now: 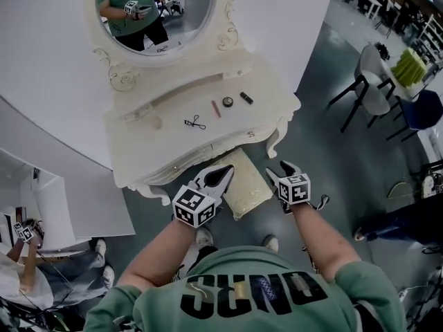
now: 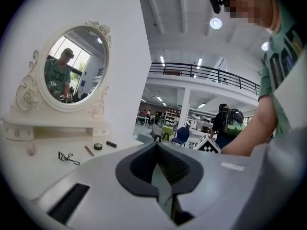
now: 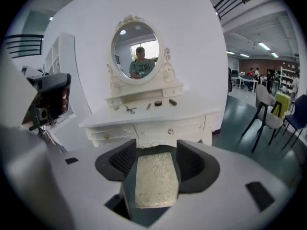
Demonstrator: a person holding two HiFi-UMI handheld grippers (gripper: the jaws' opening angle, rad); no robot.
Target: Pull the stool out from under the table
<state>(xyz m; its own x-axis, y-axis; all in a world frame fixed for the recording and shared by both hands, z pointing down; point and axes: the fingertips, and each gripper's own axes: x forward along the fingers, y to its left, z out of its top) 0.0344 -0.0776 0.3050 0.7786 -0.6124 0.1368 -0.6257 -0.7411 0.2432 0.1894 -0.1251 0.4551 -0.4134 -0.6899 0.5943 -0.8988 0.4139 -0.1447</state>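
The stool (image 1: 247, 191) is set lengthwise out from the table (image 1: 208, 130), at which the closed left gripper (image 1: 223, 176) and parted right gripper (image 1: 279, 169), both empty, are aimed.

The stool (image 1: 246, 185) stands just before the table (image 1: 166, 147), the mirror (image 1: 156, 5) behind the tabletop.

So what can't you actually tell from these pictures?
Legs of the cream patterned-cushion stool: under its seat in the head view, behind the open jaws of the right gripper in its own view.
The small items on the white dressing table: too small to name in any view.
Same stool: outside the left gripper view.
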